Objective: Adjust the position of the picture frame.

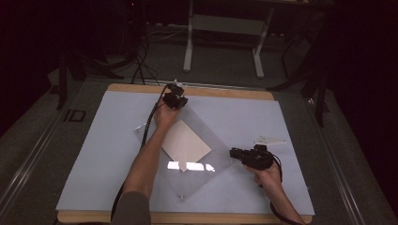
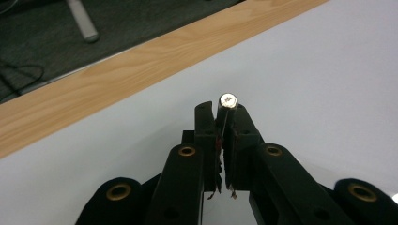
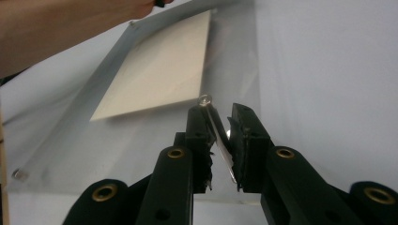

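Note:
A clear plastic sheet [image 1: 213, 133] lies diamond-wise on the pale blue mat [image 1: 103, 145], with a cream paper square [image 1: 185, 143] beneath it. My left gripper [image 1: 177, 99] is at the sheet's far corner. In the left gripper view this gripper [image 2: 223, 110] is shut on the thin clear edge, just below a silver screw head [image 2: 228, 100]. My right gripper [image 1: 233, 152] is at the sheet's right corner. In the right gripper view the gripper [image 3: 220, 112] stands open, and the sheet's edge [image 3: 220, 145] runs slantwise through the gap under a small clear stud [image 3: 204, 99]. The cream paper [image 3: 159, 70] lies beyond.
A white pointed piece [image 1: 270, 139] lies on the mat just beyond the right hand. The wooden table edge [image 1: 225, 92] borders the mat at the far side, also seen as a wood strip [image 2: 117, 79]. A desk frame [image 1: 223, 28] stands on the dark floor beyond.

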A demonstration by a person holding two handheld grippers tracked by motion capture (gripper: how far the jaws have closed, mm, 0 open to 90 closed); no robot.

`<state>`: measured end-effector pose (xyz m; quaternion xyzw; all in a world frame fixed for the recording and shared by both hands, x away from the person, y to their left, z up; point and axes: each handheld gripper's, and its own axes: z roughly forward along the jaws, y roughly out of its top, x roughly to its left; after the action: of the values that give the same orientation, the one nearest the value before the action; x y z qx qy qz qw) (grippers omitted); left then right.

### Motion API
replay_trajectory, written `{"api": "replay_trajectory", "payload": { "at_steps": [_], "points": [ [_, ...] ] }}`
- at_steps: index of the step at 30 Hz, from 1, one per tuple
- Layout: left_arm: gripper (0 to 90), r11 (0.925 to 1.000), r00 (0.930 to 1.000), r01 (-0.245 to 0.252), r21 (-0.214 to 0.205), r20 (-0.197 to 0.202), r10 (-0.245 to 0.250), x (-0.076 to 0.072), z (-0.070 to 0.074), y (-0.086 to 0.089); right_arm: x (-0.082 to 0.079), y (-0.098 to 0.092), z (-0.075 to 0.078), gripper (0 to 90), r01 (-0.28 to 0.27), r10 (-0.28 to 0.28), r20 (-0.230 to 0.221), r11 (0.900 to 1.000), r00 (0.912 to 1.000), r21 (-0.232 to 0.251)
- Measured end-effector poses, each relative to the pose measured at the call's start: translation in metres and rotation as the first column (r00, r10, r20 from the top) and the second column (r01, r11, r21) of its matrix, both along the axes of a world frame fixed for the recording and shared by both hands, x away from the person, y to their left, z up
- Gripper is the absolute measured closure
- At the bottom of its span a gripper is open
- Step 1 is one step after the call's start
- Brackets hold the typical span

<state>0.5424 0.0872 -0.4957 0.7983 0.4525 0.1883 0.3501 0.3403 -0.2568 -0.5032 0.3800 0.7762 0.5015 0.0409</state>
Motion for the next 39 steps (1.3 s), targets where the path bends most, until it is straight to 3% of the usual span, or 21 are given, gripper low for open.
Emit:
{"api": "replay_trajectory", "payload": {
  "at_steps": [3, 5, 14, 20, 24, 25, 32, 33, 34, 39],
  "points": [
    [85.7, 0.9996, 0.9992, 0.001, -0.029, -0.04, -0.002, -0.008, 0.006, 0.027, 0.012, -0.002, 0.001, 77.8, -0.009, 0.01, -0.017, 0.999, 0.9998, 0.044],
    [85.6, 0.9999, 0.9986, 0.001, -0.013, -0.052, -0.001, -0.015, 0.01, 0.042, 0.021, -0.003, 0.002, 77.6, 0.007, -0.006, -0.019, 0.9984, 0.9998, 0.055],
    [85.3, 1.0, 0.9986, 0.006, -0.004, -0.053, -0.006, -0.052, 0.025, 0.082, 0.071, -0.004, 0.004, 77.9, 0.08, -0.078, -0.05, 0.9952, 0.9957, 0.055],
    [85.2, 0.9998, 0.9986, 0.018, 0.002, -0.051, -0.018, -0.079, 0.026, 0.085, 0.098, -0.009, 0.004, 78.2, 0.119, -0.116, -0.076, 0.9922, 0.9903, 0.038],
    [85.2, 0.9998, 0.9984, 0.02, -0.009, -0.053, -0.02, -0.086, 0.022, 0.085, 0.109, -0.011, 0.006, 78.4, 0.13, -0.128, -0.08, 0.9914, 0.9886, 0.02],
    [85.2, 0.9997, 0.998, 0.012, -0.023, -0.062, -0.014, -0.092, 0.015, 0.085, 0.114, -0.011, 0.006, 78.4, 0.129, -0.128, -0.082, 0.9917, 0.9884, 0.005],
    [85.0, 0.9995, 0.9939, -0.021, -0.026, -0.109, 0.018, -0.093, -0.017, 0.086, 0.126, -0.004, -0.005, 78.4, 0.125, -0.13, -0.103, 0.9906, 0.9862, -0.055],
    [85.0, 0.9978, 0.9949, -0.034, -0.057, -0.097, 0.028, -0.094, -0.019, 0.088, 0.126, -0.003, -0.008, 78.3, 0.124, -0.13, -0.109, 0.9907, 0.9856, -0.055],
    [84.9, 0.9975, 0.9952, -0.038, -0.06, -0.092, 0.032, -0.095, -0.02, 0.088, 0.127, -0.003, -0.008, 78.4, 0.129, -0.134, -0.108, 0.9904, 0.9851, -0.048],
    [84.8, 0.9979, 0.9957, -0.041, -0.051, -0.085, 0.036, -0.096, -0.02, 0.087, 0.126, -0.002, -0.008, 78.5, 0.133, -0.139, -0.1, 0.9893, 0.9853, -0.06]
  ]
}}
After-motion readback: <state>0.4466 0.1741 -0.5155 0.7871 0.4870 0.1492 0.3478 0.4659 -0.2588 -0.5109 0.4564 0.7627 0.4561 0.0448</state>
